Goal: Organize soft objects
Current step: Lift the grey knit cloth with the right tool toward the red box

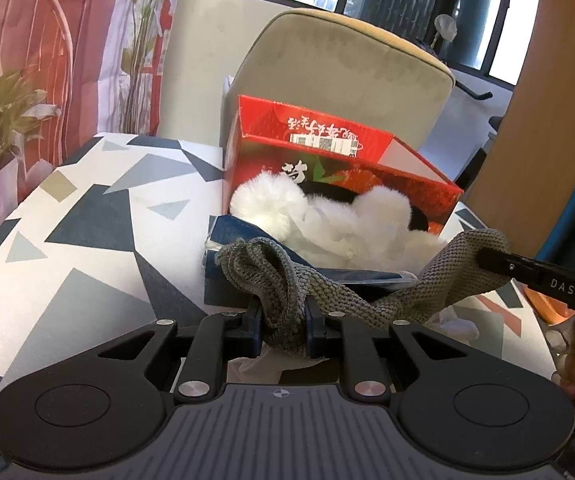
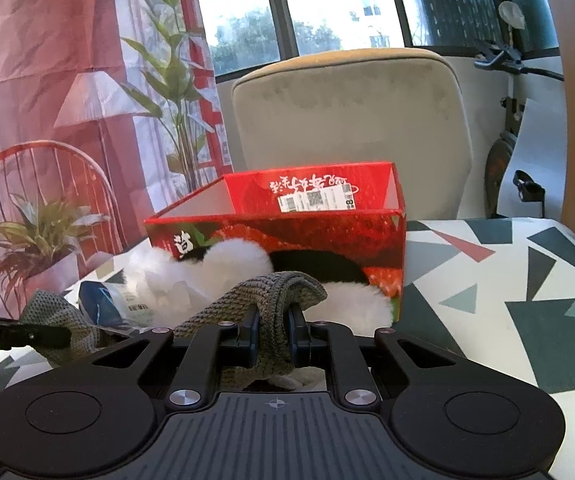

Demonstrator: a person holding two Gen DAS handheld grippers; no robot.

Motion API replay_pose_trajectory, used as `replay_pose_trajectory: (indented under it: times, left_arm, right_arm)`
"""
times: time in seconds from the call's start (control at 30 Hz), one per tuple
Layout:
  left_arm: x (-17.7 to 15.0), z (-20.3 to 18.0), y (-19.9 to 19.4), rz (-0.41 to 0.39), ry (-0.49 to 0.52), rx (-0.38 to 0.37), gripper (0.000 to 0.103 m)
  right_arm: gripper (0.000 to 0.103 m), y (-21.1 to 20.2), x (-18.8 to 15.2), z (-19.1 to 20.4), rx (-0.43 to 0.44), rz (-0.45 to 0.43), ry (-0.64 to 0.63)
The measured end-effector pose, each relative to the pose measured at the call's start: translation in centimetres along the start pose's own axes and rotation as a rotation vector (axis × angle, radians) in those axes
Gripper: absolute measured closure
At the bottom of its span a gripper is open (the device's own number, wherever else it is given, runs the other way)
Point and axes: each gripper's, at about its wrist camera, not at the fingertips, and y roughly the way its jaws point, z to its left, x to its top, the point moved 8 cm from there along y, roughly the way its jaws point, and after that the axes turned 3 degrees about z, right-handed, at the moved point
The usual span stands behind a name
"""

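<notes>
Knitted grey cloth fills both pairs of my fingers: my left gripper is clamped on one bunched end, and my right gripper is clamped on the other, so the cloth hangs slack between my two hands just above the table. From the left wrist I can see my right fingers biting the far corner of the knit, which sags in a loose twist between the two grips.

Just past the cloth lies a white fluffy item with a black band, resting against the front of the red box, and beside it a blue packet lying on the patterned tablecloth. The box stands open at the top, with a beige chair behind it.

I judge the step in hand to be straightening or folding this knit before it goes away. To do it well, I should draw my hands apart evenly until the twist drops out, keep both grips firm so neither corner slips, and hold the cloth clear of the fluffy item so it does not drag. Only then should I bring the ends together or lower it into the box.
</notes>
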Motion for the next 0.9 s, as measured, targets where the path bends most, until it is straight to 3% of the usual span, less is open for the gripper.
replay_pose_trajectory:
  times: [0.9]
  left_arm:
    - [0.6, 0.2, -1.1, -0.027, 0.004, 0.008, 0.083]
  right_arm:
    - [0.090, 0.3, -0.4, 0.0, 0.024, 0.013, 0.032]
